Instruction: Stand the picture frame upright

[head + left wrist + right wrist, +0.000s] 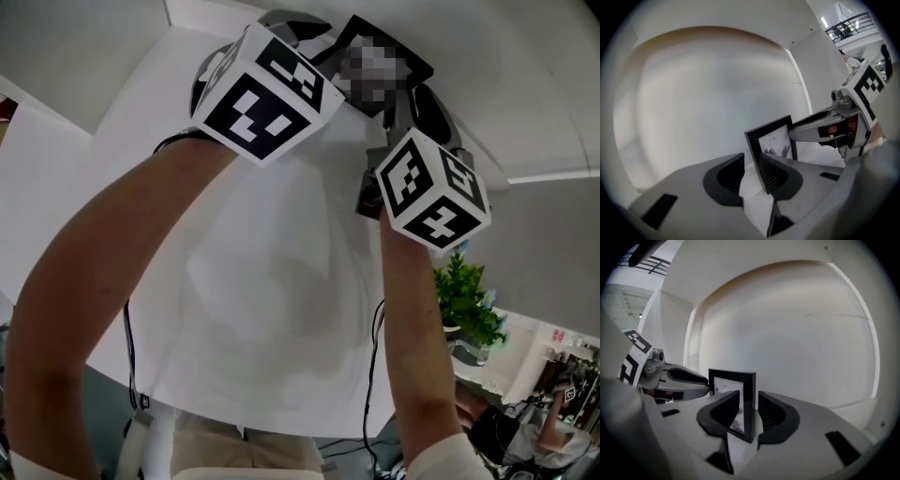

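At the left of the head view, the person's left forearm (103,281) reaches out over the white surface (262,300). The left marker cube (267,94) is at the end of it, covering most of the tool beyond. The left hand-held gripper (751,161) has its jaws only narrowly apart, and the left edge of the picture frame (773,140) runs down between them, against the ribbed right pad. The jaws look closed on that edge, though the steep angle makes it hard to tell whether the left pad touches it. The frame is black with a pale picture inside and stands upright at the far side of the surface, close to the plain white wall (717,84). It sits between the two tools, which meet it from opposite sides. The right hand-held gripper (749,401) straddles the frame's other edge, which its own view shows nearly edge-on. Its jaws are open, with a thin strip of light between the black edge and the right pad, so the pads stand beside the frame without pressing on it. The right marker cube (433,187) and right forearm (412,319) follow behind. Beyond the surface's right edge, well away from the frame, is a green potted plant (466,300).
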`<action>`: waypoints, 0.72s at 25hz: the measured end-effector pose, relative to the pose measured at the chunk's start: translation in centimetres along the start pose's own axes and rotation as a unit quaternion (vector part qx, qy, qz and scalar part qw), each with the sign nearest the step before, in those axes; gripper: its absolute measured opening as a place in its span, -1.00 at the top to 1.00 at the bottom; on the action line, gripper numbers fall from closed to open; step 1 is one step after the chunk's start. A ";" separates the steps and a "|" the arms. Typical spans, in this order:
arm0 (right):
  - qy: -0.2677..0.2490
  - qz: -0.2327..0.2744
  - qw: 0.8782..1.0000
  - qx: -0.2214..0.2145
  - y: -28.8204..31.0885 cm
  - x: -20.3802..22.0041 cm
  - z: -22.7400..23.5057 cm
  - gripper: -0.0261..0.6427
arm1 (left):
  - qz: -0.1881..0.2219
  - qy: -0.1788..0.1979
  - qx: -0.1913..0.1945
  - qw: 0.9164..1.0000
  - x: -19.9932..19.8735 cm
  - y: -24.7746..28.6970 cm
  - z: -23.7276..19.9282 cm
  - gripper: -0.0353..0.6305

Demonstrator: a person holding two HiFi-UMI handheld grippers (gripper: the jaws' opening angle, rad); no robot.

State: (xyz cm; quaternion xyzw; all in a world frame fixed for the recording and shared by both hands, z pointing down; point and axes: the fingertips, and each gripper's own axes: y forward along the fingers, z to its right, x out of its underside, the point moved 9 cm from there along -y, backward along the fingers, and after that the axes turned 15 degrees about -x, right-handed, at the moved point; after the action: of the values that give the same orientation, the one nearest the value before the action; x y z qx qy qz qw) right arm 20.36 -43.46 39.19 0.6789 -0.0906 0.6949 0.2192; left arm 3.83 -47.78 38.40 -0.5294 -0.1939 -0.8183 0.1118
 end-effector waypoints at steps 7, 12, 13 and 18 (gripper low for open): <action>-0.001 -0.001 1.000 0.000 -0.3 0.0 -0.2 0.52 | -0.003 -0.002 -0.003 1.000 0.0 -0.5 0.0 0.64; -0.007 0.000 1.000 -0.002 -0.4 0.0 -0.4 0.52 | -0.003 -0.005 -0.004 1.000 0.2 -0.7 0.2 0.64; -0.008 0.000 1.000 -0.002 -0.5 0.0 -0.5 0.52 | -0.003 -0.004 -0.005 1.000 0.2 -0.7 0.2 0.64; -0.008 0.002 1.000 0.000 -1.3 0.1 -0.6 0.51 | -0.003 -0.006 -0.009 1.000 0.1 -1.4 0.4 0.64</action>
State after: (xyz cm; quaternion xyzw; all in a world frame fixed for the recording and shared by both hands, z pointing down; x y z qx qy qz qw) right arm 20.37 -41.99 39.01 0.6846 -0.0934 0.6895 0.2169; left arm 3.61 -46.34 38.36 -0.5347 -0.1888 -0.8172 0.1031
